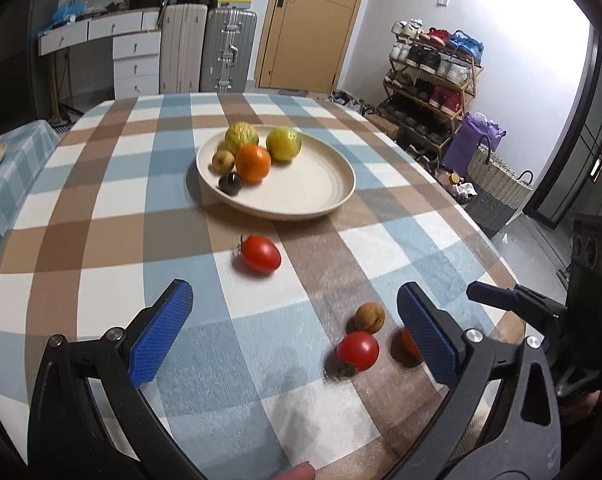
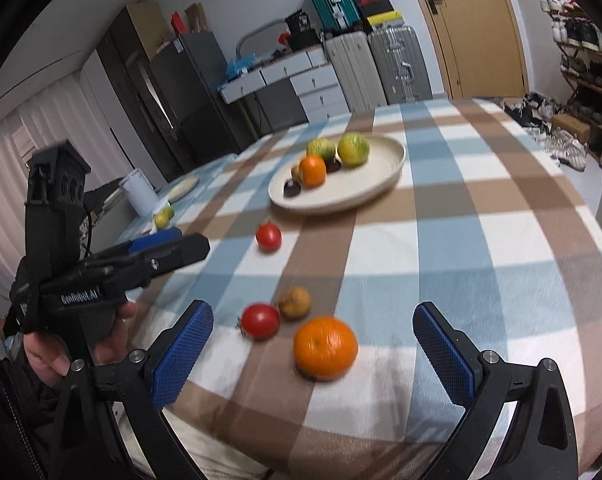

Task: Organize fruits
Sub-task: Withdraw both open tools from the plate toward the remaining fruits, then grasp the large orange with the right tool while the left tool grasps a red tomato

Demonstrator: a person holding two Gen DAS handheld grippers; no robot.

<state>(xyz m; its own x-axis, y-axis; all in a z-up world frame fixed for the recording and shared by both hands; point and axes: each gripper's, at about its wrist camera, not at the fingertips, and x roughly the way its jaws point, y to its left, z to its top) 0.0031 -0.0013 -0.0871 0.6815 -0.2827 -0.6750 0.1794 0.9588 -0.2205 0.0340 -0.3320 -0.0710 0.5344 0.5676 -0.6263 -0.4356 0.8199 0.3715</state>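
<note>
Fruits are split between the cream plate (image 1: 301, 196) and the checked tablecloth (image 1: 101, 208). On the plate, bunched at its far-left side: two yellow-green fruits (image 1: 241, 137) (image 1: 283, 143), an orange (image 1: 253, 163) in front of them, a small tan fruit (image 1: 223, 161) and a dark plum-like one (image 1: 230, 183) near the rim. The rest of the plate is bare.

Off the plate, a red tomato (image 1: 260, 254) sits alone on the cloth between the plate and the near edge. Closer in, a second tomato (image 1: 357, 350) and a brown wrinkled fruit (image 1: 369, 317) lie just beside each other.

Left gripper (image 1: 295, 336) hangs spread wide over the cloth, nothing between its blue pads. Its right finger hides most of a loose orange (image 2: 325, 347); the right wrist view shows that orange whole, right in front of the right gripper (image 2: 313, 354), which is also gaping, gripping nothing.

That view also picks up a second dark fruit (image 2: 333, 165) on the plate, behind the orange, and, beyond the left gripper, another yellow-green fruit (image 2: 164, 216) on a side surface.
</note>
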